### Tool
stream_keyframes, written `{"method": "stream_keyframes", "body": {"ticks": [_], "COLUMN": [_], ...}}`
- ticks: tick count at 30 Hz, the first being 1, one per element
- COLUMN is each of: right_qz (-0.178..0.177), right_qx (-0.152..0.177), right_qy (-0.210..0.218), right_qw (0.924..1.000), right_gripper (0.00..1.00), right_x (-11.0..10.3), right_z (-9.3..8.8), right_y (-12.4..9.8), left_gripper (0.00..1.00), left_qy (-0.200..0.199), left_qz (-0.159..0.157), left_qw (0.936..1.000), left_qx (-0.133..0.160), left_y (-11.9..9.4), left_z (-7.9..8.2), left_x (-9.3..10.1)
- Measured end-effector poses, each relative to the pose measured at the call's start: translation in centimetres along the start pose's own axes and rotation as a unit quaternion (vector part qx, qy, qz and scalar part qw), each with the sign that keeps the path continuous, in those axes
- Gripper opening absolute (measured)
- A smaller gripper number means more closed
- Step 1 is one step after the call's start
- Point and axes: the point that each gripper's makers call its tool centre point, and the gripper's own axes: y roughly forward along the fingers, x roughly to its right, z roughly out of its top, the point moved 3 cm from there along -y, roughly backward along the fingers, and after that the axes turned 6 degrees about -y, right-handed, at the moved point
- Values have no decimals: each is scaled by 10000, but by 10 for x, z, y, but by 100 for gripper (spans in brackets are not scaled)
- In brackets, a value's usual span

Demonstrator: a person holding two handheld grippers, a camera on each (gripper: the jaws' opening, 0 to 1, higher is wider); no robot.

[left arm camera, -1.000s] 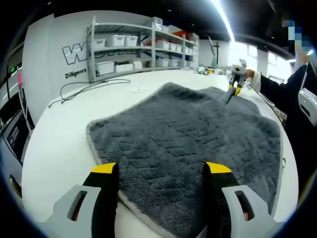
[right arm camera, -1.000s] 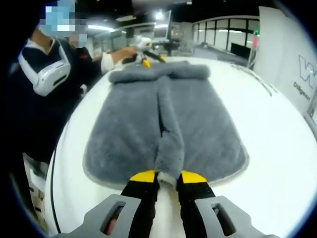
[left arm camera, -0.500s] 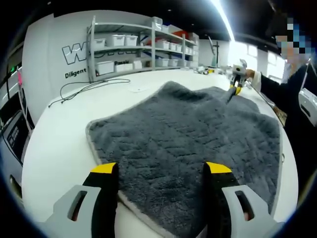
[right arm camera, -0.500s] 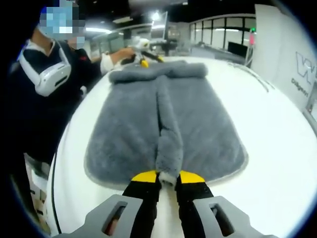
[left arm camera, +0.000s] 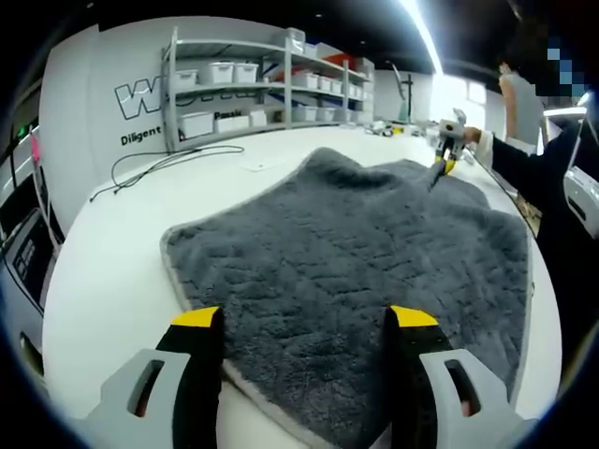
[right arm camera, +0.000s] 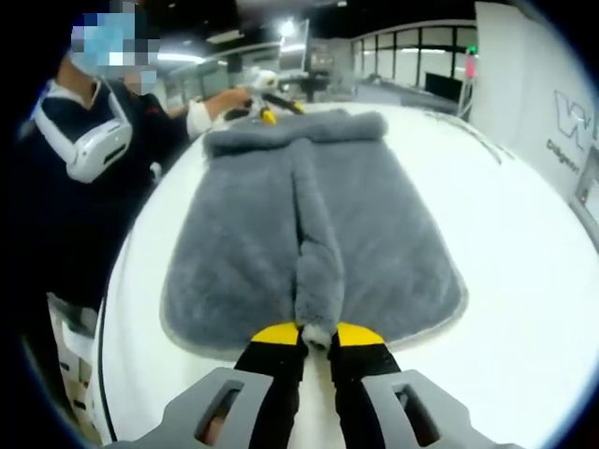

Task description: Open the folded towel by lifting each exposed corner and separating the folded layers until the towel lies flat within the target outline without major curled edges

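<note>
A grey fluffy towel [left arm camera: 356, 253] lies spread on the white table [left arm camera: 112, 243]. My left gripper [left arm camera: 304, 318] is open, its yellow-tipped jaws straddling the towel's near edge with the pile between them. Across the towel, the right gripper [left arm camera: 445, 150] pinches the far corner. In the right gripper view the towel [right arm camera: 234, 234] has a raised ridge [right arm camera: 314, 234] running down its middle. My right gripper [right arm camera: 316, 334] is shut on the near end of that ridge. The left gripper [right arm camera: 270, 98] shows at the towel's far end, held by a hand.
Shelves with white bins [left arm camera: 234, 79] stand against the back wall. A black cable [left arm camera: 159, 166] lies on the table beyond the towel. A person [right arm camera: 84, 150] stands close along the table's edge. Bare table [right arm camera: 524, 262] lies beside the towel.
Almost nothing: both views shifted slightly. The right gripper stays clamped on the towel's ridge and the left stays open over the near edge.
</note>
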Motion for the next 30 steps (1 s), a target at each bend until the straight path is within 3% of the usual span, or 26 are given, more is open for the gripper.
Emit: {"method": "stream_keyframes", "body": {"ticks": [11, 30], "right_qz": [-57, -56], "right_qx": [-104, -134], "right_qy": [-247, -175], "right_qw": [9996, 9997], "right_gripper": [5, 6], "right_x": [-5, -8], "right_z": [-8, -22], "right_y": [-6, -20], "left_gripper": [70, 71], "left_qy": [20, 57], "left_qz": [-5, -7], "left_qw": [10000, 9999], "left_qx": [-16, -85], "left_y": [0, 0], "left_z": [-2, -4], "left_x": [3, 8]}}
